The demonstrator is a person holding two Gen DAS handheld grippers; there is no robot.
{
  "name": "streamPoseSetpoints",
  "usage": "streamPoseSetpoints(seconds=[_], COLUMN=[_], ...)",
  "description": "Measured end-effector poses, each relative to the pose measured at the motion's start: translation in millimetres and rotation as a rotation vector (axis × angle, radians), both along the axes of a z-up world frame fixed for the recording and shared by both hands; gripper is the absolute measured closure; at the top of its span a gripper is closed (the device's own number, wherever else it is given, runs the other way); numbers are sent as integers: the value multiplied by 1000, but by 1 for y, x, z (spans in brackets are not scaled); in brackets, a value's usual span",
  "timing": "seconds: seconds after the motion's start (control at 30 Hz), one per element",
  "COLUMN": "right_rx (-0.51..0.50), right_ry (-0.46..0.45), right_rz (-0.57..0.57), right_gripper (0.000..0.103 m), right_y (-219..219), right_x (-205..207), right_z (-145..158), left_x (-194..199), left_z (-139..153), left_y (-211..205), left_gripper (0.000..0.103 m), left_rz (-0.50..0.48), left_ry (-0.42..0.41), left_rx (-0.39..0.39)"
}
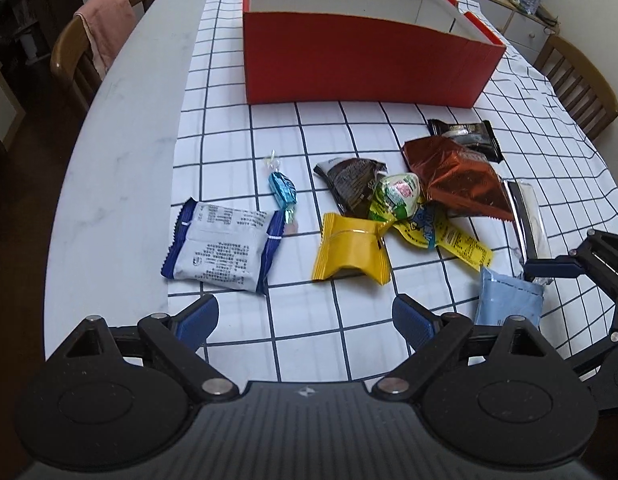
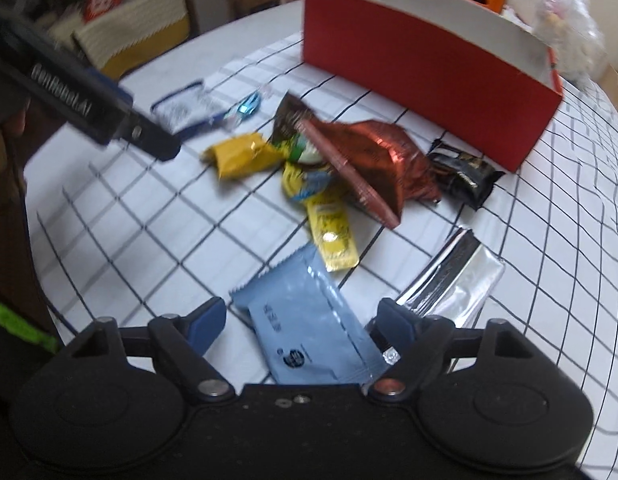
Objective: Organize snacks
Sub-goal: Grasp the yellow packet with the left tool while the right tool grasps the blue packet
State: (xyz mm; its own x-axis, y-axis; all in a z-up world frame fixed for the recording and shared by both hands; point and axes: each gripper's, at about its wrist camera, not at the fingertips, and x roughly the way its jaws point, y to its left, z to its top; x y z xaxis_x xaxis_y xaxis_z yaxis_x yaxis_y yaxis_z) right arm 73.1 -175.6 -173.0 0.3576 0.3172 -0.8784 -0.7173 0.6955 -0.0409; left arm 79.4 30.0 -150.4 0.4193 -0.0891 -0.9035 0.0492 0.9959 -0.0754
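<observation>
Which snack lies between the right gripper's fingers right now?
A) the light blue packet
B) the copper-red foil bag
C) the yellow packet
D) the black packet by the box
A: in the right wrist view the light blue packet lies between the open fingers of the right gripper.

The right wrist view is smeared with motion blur: the print on the light blue packet (image 2: 309,320) cannot be read, and its near end is hidden behind the gripper body. Whether the right gripper (image 2: 299,322) pads touch that packet cannot be told. The silver packet (image 2: 457,284) is partly covered by one finger. The left gripper (image 2: 93,100) is cut off by the picture's left edge, so its jaws stay unseen there. In the left wrist view, the inside floor of the red box (image 1: 361,64) is hidden by its near wall. The brown foil bag (image 1: 457,176) overlaps the black packet (image 1: 473,136). Small print on the blue-and-white packet (image 1: 225,248) is too small to read.
</observation>
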Motion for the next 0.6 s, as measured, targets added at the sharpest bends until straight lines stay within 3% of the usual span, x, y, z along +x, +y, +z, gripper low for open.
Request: streamPoseSetpoints(seconds=[0.2, 0.43, 0.5, 0.6], right_rx=[-28, -11, -17, -22], right_ry=[-29, -24, -30, -29], right_rz=[76, 79, 84, 79], right_gripper=[27, 43, 51, 54], right_y=[2, -1, 0, 0], right_x=[-2, 1, 0, -1], right_z=[-3, 0, 0, 0], left_x=[4, 21, 27, 35], left_z=[-6, -11, -13, -18], left_y=[-10, -23, -26, -29], left_gripper=[9, 9, 9, 9], left_rz=[-44, -76, -84, -93], left_ry=[-12, -12, -13, -3], left_rx=[11, -5, -12, -19])
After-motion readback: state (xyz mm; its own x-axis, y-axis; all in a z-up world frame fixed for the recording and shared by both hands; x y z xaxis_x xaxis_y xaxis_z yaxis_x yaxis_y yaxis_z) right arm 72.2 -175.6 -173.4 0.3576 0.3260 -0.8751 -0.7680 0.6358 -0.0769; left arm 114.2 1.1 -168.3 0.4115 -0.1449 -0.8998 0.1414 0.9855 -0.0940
